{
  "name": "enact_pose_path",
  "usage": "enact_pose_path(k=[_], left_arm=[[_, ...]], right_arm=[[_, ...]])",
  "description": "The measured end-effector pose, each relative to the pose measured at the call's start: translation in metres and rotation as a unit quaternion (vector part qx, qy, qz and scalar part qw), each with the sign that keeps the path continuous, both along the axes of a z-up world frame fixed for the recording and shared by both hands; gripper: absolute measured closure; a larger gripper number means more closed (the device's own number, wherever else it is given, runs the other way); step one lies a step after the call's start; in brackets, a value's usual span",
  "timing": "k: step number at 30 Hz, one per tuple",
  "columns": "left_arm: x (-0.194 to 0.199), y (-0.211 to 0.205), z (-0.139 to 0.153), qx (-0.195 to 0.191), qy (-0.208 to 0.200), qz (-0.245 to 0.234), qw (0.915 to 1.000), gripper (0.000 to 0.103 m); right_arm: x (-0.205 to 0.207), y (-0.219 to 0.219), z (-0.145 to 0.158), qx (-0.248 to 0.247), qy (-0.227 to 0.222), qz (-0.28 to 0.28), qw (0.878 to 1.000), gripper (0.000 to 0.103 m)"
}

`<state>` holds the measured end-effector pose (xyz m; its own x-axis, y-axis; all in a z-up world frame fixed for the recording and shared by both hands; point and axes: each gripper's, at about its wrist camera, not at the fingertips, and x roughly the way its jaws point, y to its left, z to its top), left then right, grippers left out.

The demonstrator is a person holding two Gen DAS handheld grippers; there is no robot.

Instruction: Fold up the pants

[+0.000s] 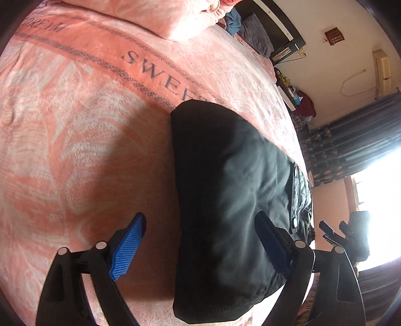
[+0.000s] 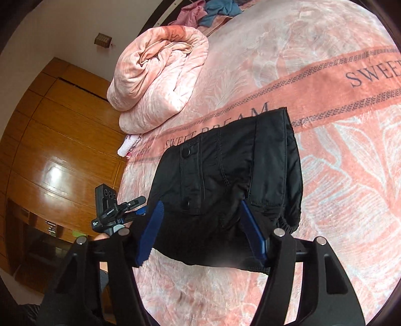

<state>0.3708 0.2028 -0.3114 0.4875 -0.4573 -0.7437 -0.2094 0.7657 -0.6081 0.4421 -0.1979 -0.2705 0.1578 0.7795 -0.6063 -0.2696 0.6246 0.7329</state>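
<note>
Black pants (image 1: 225, 175) lie folded into a compact bundle on the pink blanket (image 1: 75, 125), snap buttons along the right edge. My left gripper (image 1: 200, 225) stands wide open: its left finger hovers over bare blanket, its right finger sits over the pants' near part. In the right wrist view the pants (image 2: 225, 163) show their waistband and snap placket. My right gripper (image 2: 200, 223) is open, and the bundle's near edge lies between its blue fingers (image 2: 153, 225); they do not visibly clamp it. Each gripper also shows in the other's view: the right gripper (image 1: 335, 230), the left gripper (image 2: 120, 208).
A rolled pink quilt (image 2: 155, 75) lies on the bed behind the pants, with loose clothes (image 2: 215, 10) further back. A wooden wardrobe (image 2: 50, 125) stands beside the bed. A bright window (image 1: 376, 200) and dark curtain (image 1: 363, 130) are past the bed's other edge.
</note>
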Motion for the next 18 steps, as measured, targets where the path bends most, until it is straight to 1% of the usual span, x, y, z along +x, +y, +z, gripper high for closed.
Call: enact_pose_path(k=[1, 2, 3, 4, 6, 8, 9, 10, 12, 13, 14, 16, 18], left_arm=[[-0.006, 0.017, -0.006, -0.001, 0.011, 0.002, 0.9999, 0.015], [-0.006, 0.015, -0.012, -0.002, 0.020, 0.005, 0.9998, 0.015], [-0.009, 0.015, -0.016, -0.008, 0.022, 0.008, 0.9997, 0.014], [-0.007, 0.018, -0.022, -0.017, 0.024, 0.011, 0.9995, 0.014], [-0.005, 0.021, -0.031, -0.033, 0.024, 0.023, 0.9989, 0.013], [-0.008, 0.024, -0.034, -0.051, 0.023, 0.032, 0.9979, 0.014], [-0.010, 0.021, -0.036, -0.062, 0.021, 0.037, 0.9972, 0.015], [-0.011, 0.024, -0.035, -0.071, 0.019, 0.043, 0.9964, 0.015], [-0.020, 0.032, -0.035, -0.069, 0.014, 0.055, 0.9960, 0.013], [-0.034, 0.043, -0.034, -0.060, 0.009, 0.061, 0.9963, 0.013], [-0.042, 0.044, -0.026, -0.051, 0.001, 0.065, 0.9966, 0.012], [-0.059, 0.043, -0.013, -0.032, -0.021, 0.065, 0.9972, 0.010], [-0.073, 0.031, 0.013, 0.008, -0.046, 0.060, 0.9971, 0.005]], right_arm=[[-0.001, 0.004, -0.013, -0.012, 0.013, -0.001, 1.000, 0.043], [0.000, 0.004, -0.025, -0.025, 0.023, -0.006, 0.999, 0.045], [0.000, 0.007, -0.033, -0.031, 0.032, -0.010, 0.999, 0.049], [-0.001, 0.002, -0.042, -0.027, 0.039, -0.019, 0.999, 0.055], [0.002, -0.002, -0.048, -0.002, 0.057, -0.034, 0.998, 0.057], [-0.001, -0.010, -0.043, 0.029, 0.068, -0.040, 0.996, 0.044], [-0.005, -0.014, -0.037, 0.038, 0.067, -0.044, 0.996, 0.029], [-0.009, -0.017, -0.029, 0.036, 0.058, -0.051, 0.996, 0.020], [-0.022, -0.023, -0.012, 0.039, 0.041, -0.060, 0.997, 0.019], [-0.028, -0.026, -0.005, 0.036, 0.038, -0.068, 0.996, 0.014], [-0.034, -0.028, 0.001, 0.015, 0.036, -0.081, 0.996, 0.012], [-0.051, -0.031, 0.015, -0.023, 0.016, -0.096, 0.995, 0.011], [-0.069, -0.030, 0.028, -0.063, -0.010, -0.107, 0.992, 0.009]])
